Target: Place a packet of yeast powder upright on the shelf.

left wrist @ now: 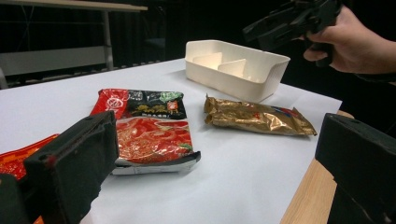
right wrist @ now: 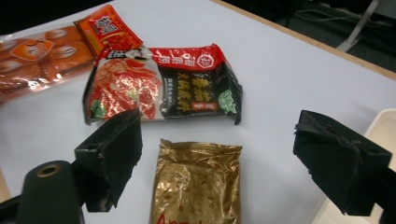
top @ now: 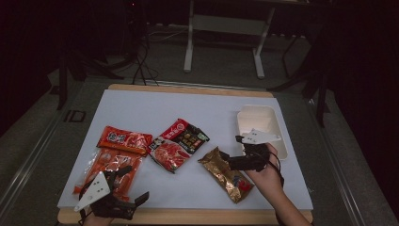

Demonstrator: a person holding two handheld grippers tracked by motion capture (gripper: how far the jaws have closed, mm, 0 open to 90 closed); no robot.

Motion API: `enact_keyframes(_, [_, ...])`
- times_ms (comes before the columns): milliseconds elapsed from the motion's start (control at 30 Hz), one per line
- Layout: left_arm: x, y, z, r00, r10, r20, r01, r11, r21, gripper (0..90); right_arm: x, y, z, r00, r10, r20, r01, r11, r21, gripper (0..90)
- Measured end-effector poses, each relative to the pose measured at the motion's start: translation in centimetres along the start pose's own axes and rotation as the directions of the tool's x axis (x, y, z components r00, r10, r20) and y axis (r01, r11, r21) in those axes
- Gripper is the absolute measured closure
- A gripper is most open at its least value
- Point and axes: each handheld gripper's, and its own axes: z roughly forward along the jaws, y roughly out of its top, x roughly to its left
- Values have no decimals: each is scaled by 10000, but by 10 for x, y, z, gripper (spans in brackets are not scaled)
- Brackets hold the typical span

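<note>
A gold foil packet (top: 227, 175) lies on the white table, near the front right. My right gripper (top: 231, 151) hovers just above its far end, open, with the gold packet (right wrist: 198, 186) between and below the two black jaws. Left of it lies a red-and-black noodle packet (top: 179, 143). My left gripper (top: 133, 185) is at the front left corner, open and holding nothing. It sits beside a clear orange snack packet (top: 109, 165). The left gripper view shows the noodle packet (left wrist: 149, 126), the gold packet (left wrist: 257, 119) and the right gripper (left wrist: 294, 21) held in a hand.
A white divided tray (top: 258, 117) stands at the right edge of the table, just beyond the right gripper. An orange-red packet (top: 124, 140) lies at the left, behind the clear one. The wooden table edge (top: 197, 215) runs along the front. A table frame stands on the floor behind.
</note>
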Motion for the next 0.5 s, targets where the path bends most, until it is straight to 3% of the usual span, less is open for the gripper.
enact_keyframes(500, [-1,-1,1,10000,73,63,-73,9999,124,3,-15,-7,43,9983,581,85,-586,9947,849,211])
